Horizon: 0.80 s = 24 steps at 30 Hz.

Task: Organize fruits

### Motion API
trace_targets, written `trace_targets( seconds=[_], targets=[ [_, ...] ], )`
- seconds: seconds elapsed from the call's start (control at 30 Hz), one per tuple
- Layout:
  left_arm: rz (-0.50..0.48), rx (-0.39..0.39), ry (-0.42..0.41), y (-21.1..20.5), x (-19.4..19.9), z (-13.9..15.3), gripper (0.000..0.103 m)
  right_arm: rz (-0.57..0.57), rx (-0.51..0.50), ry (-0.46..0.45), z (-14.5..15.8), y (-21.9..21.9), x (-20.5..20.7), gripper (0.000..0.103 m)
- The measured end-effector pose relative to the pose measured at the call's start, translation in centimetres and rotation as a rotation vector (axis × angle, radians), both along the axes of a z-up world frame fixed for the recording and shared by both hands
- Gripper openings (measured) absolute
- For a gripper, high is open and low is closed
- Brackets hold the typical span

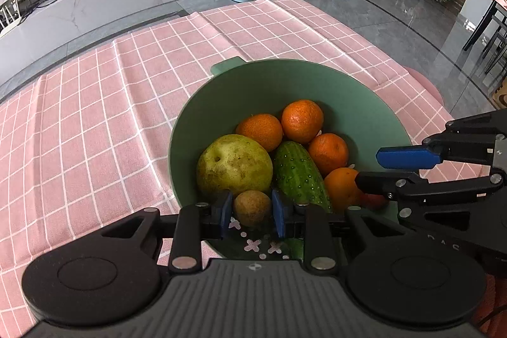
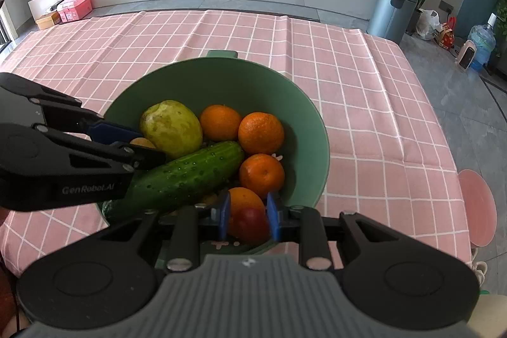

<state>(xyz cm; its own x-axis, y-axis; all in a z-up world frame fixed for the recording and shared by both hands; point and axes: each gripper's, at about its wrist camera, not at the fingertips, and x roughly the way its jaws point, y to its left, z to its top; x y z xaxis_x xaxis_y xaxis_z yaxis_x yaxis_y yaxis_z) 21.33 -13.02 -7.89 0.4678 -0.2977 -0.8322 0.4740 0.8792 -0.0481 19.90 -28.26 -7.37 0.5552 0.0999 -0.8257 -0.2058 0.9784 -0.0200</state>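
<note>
A: Left wrist view; left gripper (image 1: 252,213) low at 6 o'clock over the near rim of the green bowl (image 1: 253,78); fingers (image 1: 223,213) closed on a small brown round fruit (image 1: 252,207), blue pads touching both its sides.

B: Right wrist view; right gripper (image 2: 246,219) at 6 o'clock; fingers (image 2: 224,217) set either side of a red fruit (image 2: 253,224), pads against it so far as I can see; an orange (image 2: 245,198) sits just behind it, touching.

A: Bowl contents, left wrist view; yellow-green pear (image 1: 234,163) at 9 o'clock of the heap; cucumber (image 1: 298,175) just beside it, running from 12 toward 6; three oranges (image 1: 302,121) at the far side, from 11 to 2 o'clock, touching one another; a fourth at 3 o'clock, partly behind the right gripper's dark finger.

B: Agreed; from the right wrist the cucumber lies tilted from 8 to 2 o'clock, wet with drops; the pear at 10 o'clock against it.

A: Bowl stands on a pink checked cloth (image 1: 95,116) covering the surface; a tab handle at the bowl's 12 o'clock rim.

B: Beyond the surface, at 1 o'clock, a grey pedal bin (image 2: 391,10) on the floor; a pink round stool (image 2: 477,205) at 3 o'clock beside the surface edge.
</note>
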Motion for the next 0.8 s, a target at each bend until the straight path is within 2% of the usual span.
trace_targets(
  seconds=[0.17,0.23,0.27,0.3,0.47,0.6,0.73,0.8],
  targets=[
    [0.013,0.007,-0.015,0.1,-0.2,0.3,0.041,0.010,-0.014,-0.005,0.5,0.2,-0.1,0.022],
    [0.017,0.000,-0.029,0.3,-0.5,0.8,0.048,0.013,-0.023,-0.017,0.8,0.3,-0.3,0.028],
    [0.015,-0.007,-0.036,0.5,-0.7,1.1,0.050,0.014,-0.028,-0.027,1.1,0.4,-0.5,0.039],
    [0.014,-0.015,-0.044,0.6,-0.9,1.6,0.053,0.016,-0.035,-0.040,1.5,0.5,-0.7,0.042],
    [0.037,-0.029,-0.105,1.7,-2.5,3.9,0.056,0.019,-0.032,-0.089,3.5,0.9,-1.9,0.043],
    [0.067,-0.045,-0.169,3.0,-4.4,5.9,0.061,0.003,-0.009,-0.153,5.4,1.2,-3.5,0.057],
    [0.102,-0.041,-0.240,4.2,-6.8,7.3,0.065,-0.019,0.041,-0.213,6.8,1.6,-5.6,0.059],
    [0.117,-0.038,-0.270,4.9,-8.0,7.7,0.065,-0.035,0.071,-0.248,7.2,2.0,-6.9,0.064]
  ],
)
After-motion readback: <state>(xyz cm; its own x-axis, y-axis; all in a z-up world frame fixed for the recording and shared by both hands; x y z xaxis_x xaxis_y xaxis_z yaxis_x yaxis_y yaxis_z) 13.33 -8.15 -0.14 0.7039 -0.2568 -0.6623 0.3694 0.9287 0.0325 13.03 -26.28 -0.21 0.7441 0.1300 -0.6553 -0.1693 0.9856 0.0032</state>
